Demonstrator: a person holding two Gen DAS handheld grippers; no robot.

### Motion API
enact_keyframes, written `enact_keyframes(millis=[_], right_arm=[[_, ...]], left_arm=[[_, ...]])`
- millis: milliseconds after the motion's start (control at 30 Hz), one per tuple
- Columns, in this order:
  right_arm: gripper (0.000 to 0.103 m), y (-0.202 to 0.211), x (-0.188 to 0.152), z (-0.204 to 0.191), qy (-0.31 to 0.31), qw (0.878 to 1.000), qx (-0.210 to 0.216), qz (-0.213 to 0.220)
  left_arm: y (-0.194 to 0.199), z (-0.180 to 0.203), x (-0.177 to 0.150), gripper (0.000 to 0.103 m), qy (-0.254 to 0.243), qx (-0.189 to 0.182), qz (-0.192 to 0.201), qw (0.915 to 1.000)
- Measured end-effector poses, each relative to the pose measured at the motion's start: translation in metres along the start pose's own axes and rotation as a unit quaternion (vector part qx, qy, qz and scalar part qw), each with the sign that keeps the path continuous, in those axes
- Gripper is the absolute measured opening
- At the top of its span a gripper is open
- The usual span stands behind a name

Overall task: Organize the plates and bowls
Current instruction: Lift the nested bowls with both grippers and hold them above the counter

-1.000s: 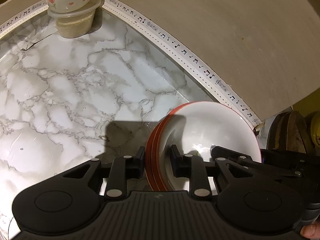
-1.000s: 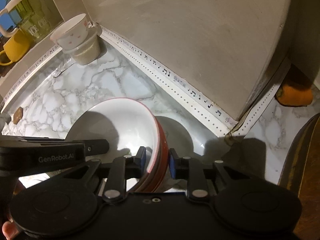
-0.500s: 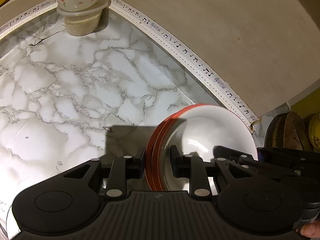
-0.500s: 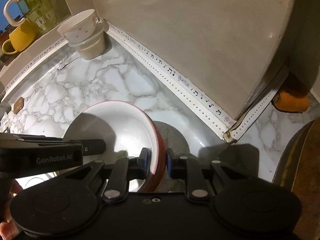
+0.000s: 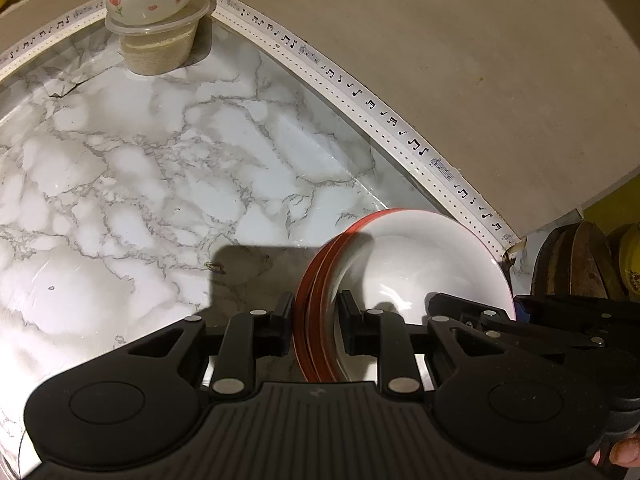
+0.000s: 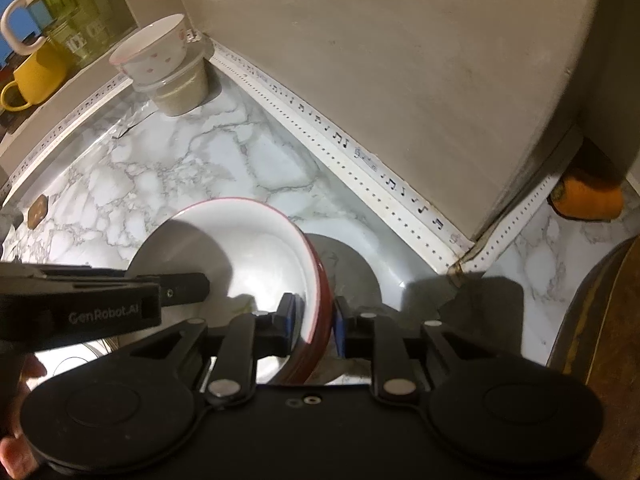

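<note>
A: Red-and-white bowls (image 5: 404, 280), stacked one inside another, are held over the marble desk (image 5: 160, 184), close to the wall corner. The left rim is pinched by the left gripper (image 5: 314, 320), the right rim by the right gripper (image 6: 314, 322).

B: What could go wrong?

A: Only the rims are squeezed, so the stack could be tipped if one side is lowered first. A bowl could be slid out and chipped. The wall trim (image 6: 360, 160) could also be bumped.
</note>
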State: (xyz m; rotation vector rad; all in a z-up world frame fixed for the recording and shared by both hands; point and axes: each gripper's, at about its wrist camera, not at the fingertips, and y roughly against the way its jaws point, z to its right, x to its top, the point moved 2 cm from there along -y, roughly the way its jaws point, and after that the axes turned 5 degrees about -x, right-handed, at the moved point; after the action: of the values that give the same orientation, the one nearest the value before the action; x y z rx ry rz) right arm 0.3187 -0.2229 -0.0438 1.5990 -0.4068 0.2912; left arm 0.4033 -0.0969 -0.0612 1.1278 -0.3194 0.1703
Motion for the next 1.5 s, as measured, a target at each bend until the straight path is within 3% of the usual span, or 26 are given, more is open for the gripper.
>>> enact_keyframes(millis=[700, 933, 1267, 1500], right_arm=[[0.03, -0.002, 0.001, 0.003, -0.018, 0.999, 0.031, -0.032], [0.031, -0.004, 0.0, 0.002, -0.022, 0.998, 0.03, -0.043], [0.024, 0.0, 0.001, -0.011, 0.039, 0.999, -0.011, -0.024], [0.019, 0.003, 0.001, -0.011, 0.046, 0.999, -0.02, -0.019]], left_arm=[[0.0, -0.01, -0.003, 0.025, 0.02, -0.025, -0.023, 0.9992], [-0.001, -0.006, -0.006, 0.027, 0.016, -0.01, -0.02, 0.9996], [0.004, 0.002, -0.009, 0.025, 0.002, 0.012, -0.012, 0.9999], [0.008, 0.004, -0.011, 0.025, 0.0, 0.014, -0.01, 0.9999]])
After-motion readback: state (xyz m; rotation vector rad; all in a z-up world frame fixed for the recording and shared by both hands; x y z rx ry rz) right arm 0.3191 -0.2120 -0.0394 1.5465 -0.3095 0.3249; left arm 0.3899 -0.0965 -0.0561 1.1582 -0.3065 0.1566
